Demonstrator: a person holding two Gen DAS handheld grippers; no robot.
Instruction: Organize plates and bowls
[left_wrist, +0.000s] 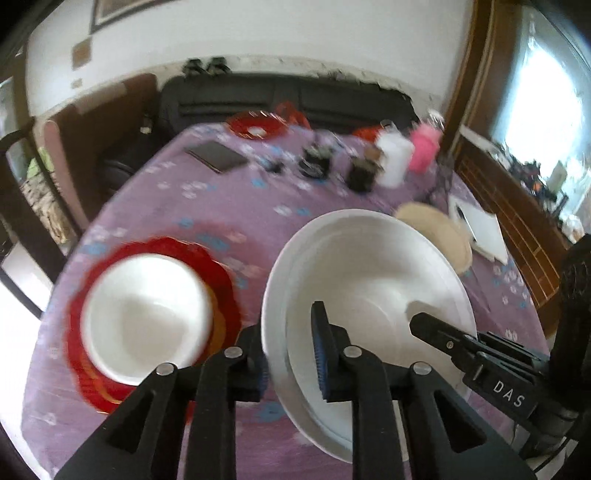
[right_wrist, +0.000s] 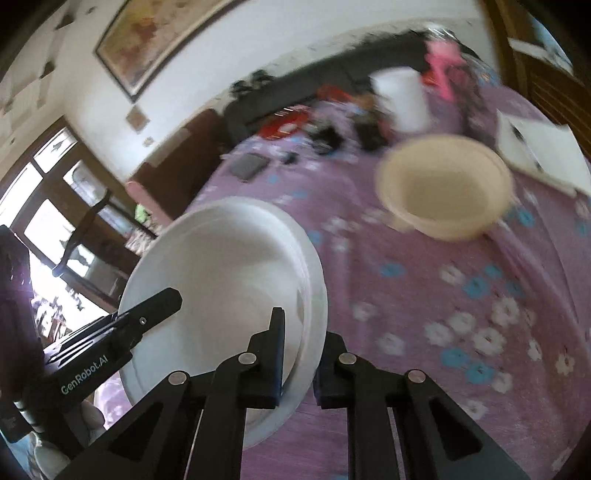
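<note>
Purple floral tablecloth (left_wrist: 221, 206) underlies the work. Left gripper (left_wrist: 291, 354) and right gripper (right_wrist: 299, 362) each clamp opposite rims of the white bowl stack (left_wrist: 369, 280): rigid, glazed, slippery, breakable; hold level.

Table (left_wrist: 229, 206) covered by a purple flowered cloth, red plate (left_wrist: 79, 332) set on it with a white bowl (left_wrist: 147, 314) inside, cream bowl (right_wrist: 445, 184) farther back, white papers (right_wrist: 535, 155), dark flat case (left_wrist: 216, 157), jars and bottles blurred at the far edge

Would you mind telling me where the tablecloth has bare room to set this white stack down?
Bare cloth lies right of the white stack, below the cream bowl. The far end, around the white jug, is crowded.
</note>
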